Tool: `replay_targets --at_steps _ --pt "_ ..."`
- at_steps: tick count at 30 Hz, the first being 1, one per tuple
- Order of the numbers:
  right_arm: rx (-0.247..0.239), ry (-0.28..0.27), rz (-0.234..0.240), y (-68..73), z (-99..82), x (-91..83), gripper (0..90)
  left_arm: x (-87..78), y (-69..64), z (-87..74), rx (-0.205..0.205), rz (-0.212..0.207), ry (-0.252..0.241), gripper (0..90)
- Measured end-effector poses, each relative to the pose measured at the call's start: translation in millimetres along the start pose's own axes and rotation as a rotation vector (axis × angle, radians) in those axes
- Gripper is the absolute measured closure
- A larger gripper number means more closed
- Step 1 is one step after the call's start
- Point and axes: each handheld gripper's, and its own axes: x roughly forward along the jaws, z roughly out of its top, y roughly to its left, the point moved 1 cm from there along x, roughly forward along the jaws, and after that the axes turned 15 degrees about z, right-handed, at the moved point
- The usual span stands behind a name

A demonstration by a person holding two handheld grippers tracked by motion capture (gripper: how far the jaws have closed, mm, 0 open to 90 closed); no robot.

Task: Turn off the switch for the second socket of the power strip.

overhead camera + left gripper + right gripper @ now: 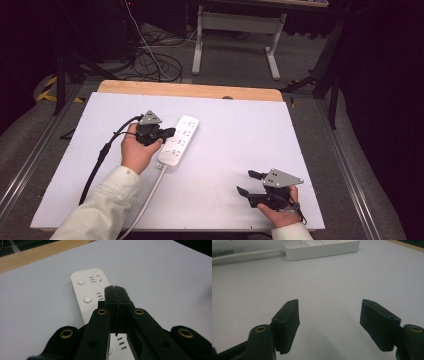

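Note:
A white power strip [180, 140] lies slanted on the white board, its cord [146, 200] running off toward the near edge. My left gripper [170, 132] hovers over the strip's middle with its jaws pressed together and nothing between them. In the left gripper view the closed tips [115, 293] sit above the strip [86, 287], beside its round buttons and sockets. My right gripper [248, 182] rests at the near right of the board, jaws wide apart and empty [329, 322]. The strip's end [319, 247] and its cord [244, 256] lie far ahead of it.
The white board [240, 130] lies on a wooden tabletop [190, 90] whose far edge shows. Beyond it stand a white desk frame [235, 35] and loose cables [150, 60] on the grey floor. A black cable [100, 155] trails from my left gripper.

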Motion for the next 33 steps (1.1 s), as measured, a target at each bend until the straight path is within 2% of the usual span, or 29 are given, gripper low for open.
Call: replay_targets --at_steps 11,13,16,18,19,20,24,27,28,31,33 --pt "0.003 0.001 -0.001 -0.5 -0.5 0.1 32.2 -12.9 -2.1 7.1 0.015 -0.011 -0.025 89.6" --pt "0.003 0.001 -0.001 -0.5 -0.5 0.0 32.2 -15.4 -3.3 7.9 -0.001 -0.018 -0.03 80.3" --pt "0.002 -0.001 -0.002 -0.5 -0.4 -0.6 32.2 -24.5 -5.1 9.8 -0.005 -0.031 -0.045 64.0" --pt "0.002 -0.001 -0.002 -0.4 -0.4 -0.5 32.2 -32.9 -5.4 11.8 0.016 -0.028 -0.06 60.4" --pt "0.001 0.0 -0.001 -0.1 -0.5 -0.4 32.2 -37.7 -5.6 12.7 0.022 -0.021 -0.07 53.6" --pt "0.001 0.0 -0.001 -0.1 -0.5 -0.4 32.2 -42.2 -5.6 13.4 0.024 -0.021 -0.08 53.6" --pt "0.0 -0.004 -0.002 0.2 -0.3 -1.0 32.5 -59.8 -4.7 14.3 0.013 -0.028 -0.102 41.1" --pt "0.001 -0.005 -0.003 0.2 -0.2 -0.9 32.6 -72.3 -4.4 14.1 0.035 -0.024 -0.121 33.8" --pt "0.001 -0.006 -0.002 0.2 -0.2 -0.5 32.6 -76.3 -5.3 13.5 0.031 -0.029 -0.121 31.1" --pt "0.001 -0.004 -0.001 0.3 -0.1 0.0 32.6 -87.4 -4.7 11.8 0.061 -0.031 -0.129 26.1" --pt "0.001 -0.004 -0.004 0.7 0.1 -0.3 32.6 -94.3 -3.5 9.0 0.06 -0.035 -0.131 23.1"
